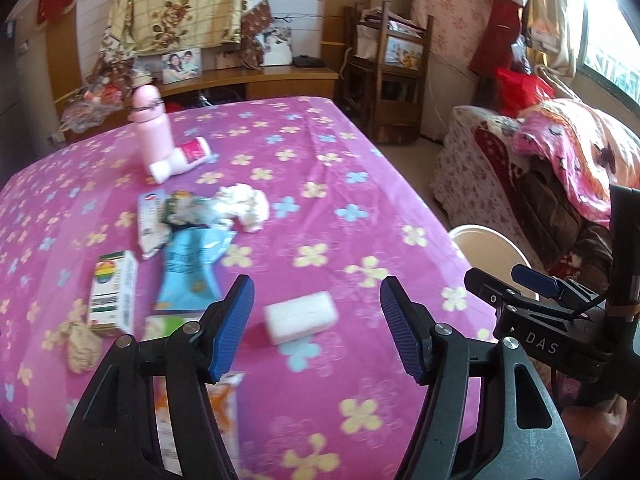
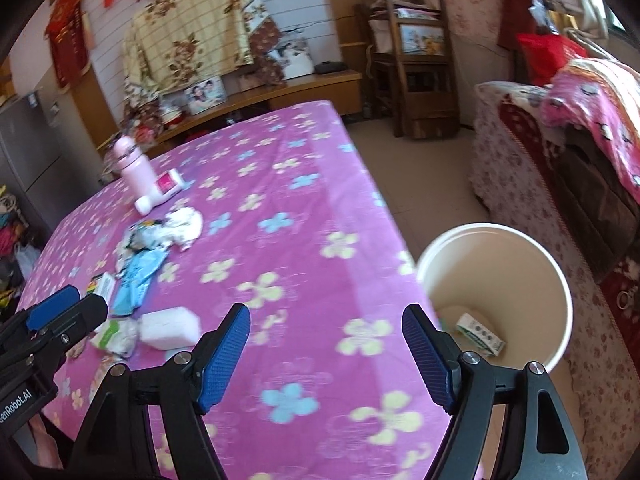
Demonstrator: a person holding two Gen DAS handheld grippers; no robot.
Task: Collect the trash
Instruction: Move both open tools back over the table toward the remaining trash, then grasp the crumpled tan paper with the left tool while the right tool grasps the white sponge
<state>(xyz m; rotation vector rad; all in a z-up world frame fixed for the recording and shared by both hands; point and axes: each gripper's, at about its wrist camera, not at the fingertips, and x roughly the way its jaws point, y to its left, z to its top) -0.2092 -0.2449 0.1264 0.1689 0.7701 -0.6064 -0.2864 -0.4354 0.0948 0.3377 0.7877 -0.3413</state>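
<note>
My left tool hangs wide open and empty, framing a white rectangular foam block low in the frame on the pink flowered surface, probably lined up to grab it. My right tool also gapes, empty. At lower right, the cream round bin holds what looks like a small green-and-white carton.

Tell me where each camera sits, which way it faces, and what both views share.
Left wrist: rides the left gripper, open, facing across the pink tablecloth at the white foam block; the right gripper shows alongside.
Right wrist: rides the right gripper, open, facing the table edge and bin; the left gripper shows.
Shared: block, pink bottle, bin.
</note>
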